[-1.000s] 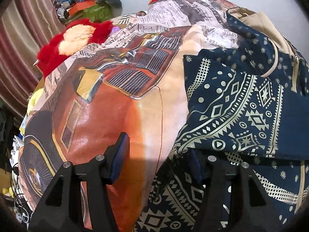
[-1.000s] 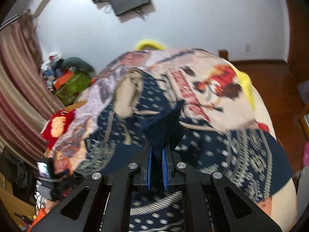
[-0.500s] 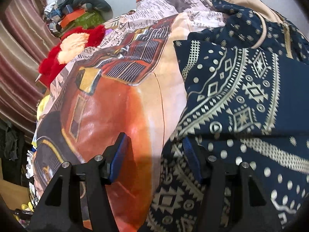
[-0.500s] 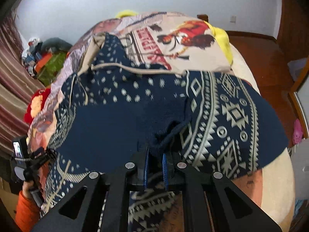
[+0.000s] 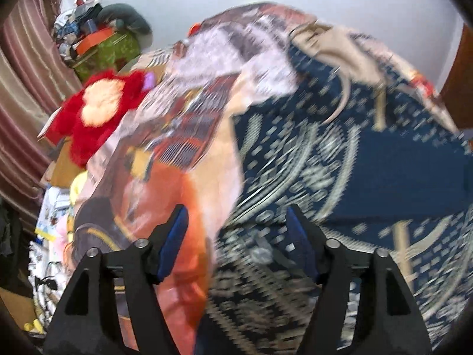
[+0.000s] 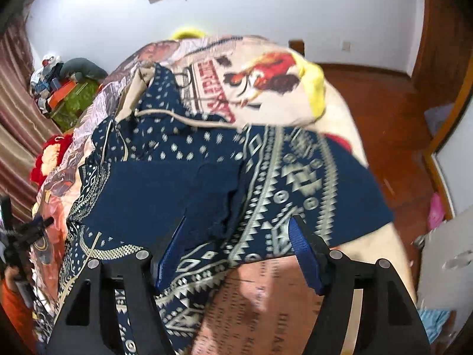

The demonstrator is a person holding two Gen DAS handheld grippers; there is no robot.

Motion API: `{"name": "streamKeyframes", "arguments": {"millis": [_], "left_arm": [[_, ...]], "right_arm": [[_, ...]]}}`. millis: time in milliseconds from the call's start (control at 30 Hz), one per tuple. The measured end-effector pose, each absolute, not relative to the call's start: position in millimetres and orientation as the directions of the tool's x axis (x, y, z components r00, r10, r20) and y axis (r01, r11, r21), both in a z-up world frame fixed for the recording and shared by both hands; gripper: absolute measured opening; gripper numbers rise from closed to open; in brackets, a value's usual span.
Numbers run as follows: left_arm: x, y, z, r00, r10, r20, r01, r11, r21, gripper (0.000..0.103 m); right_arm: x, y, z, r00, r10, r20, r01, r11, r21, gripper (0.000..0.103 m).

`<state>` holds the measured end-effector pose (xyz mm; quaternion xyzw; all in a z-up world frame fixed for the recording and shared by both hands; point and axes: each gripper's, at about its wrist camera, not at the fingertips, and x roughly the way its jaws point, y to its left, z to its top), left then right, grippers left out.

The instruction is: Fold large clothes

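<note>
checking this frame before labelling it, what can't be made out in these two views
- Left wrist view: navy patterned hooded garment; motion blur smears its pattern and fold edges.
- Right wrist view: garment's lower hem, hidden behind the open right gripper.
- Right wrist view: left gripper, cut off by the left edge, small and dark.
- Both views: printed bedspread, covered by the garment.

both cameras ride on the grippers, tilted down over the bed, close above the navy garment. the left view faces its left edge, toward the curtain; the right view faces its middle, toward the far wall. both share the garment and red plush.
</note>
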<state>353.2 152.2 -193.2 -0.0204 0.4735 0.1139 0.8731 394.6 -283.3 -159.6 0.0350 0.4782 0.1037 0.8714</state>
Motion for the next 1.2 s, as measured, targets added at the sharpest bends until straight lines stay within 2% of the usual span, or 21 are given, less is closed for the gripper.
{"name": "streamKeyframes", "arguments": {"millis": [100, 167, 467, 833, 1033, 1100, 1200], "left_arm": [[367, 129, -181, 0.559, 0.102, -0.823, -0.165, 0.986, 0.01, 0.077], [380, 110, -180, 0.555, 0.042, -0.831, -0.121, 0.992, -0.03, 0.077], [425, 34, -211, 0.461, -0.082, -0.883, 0.019, 0.996, -0.083, 0.077], [455, 3, -256, 0.354, -0.159, -0.922, 0.036, 0.987, -0.156, 0.078], [459, 1, -259, 0.369, -0.155, -0.917, 0.037, 0.988, -0.152, 0.082], [459, 1, -259, 0.372, -0.15, -0.916, 0.038, 0.989, -0.146, 0.082], [463, -1, -259, 0.369, -0.142, -0.918, 0.033, 0.99, -0.14, 0.082]], "right_arm": [[390, -307, -149, 0.56, 0.206, -0.803, -0.112, 0.979, 0.173, 0.083], [390, -327, -148, 0.567, 0.202, -0.798, -0.07, 0.978, 0.197, 0.085], [401, -409, -198, 0.462, 0.234, -0.856, 0.188, 0.917, 0.352, 0.086], [430, -433, -246, 0.45, 0.327, -0.831, 0.287, 0.828, 0.481, 0.084], [449, -434, -250, 0.5, 0.27, -0.823, 0.302, 0.836, 0.458, 0.053], [454, -436, -249, 0.512, 0.258, -0.819, 0.306, 0.836, 0.455, 0.032], [458, -438, -245, 0.527, 0.257, -0.81, 0.305, 0.832, 0.463, 0.012]]}}
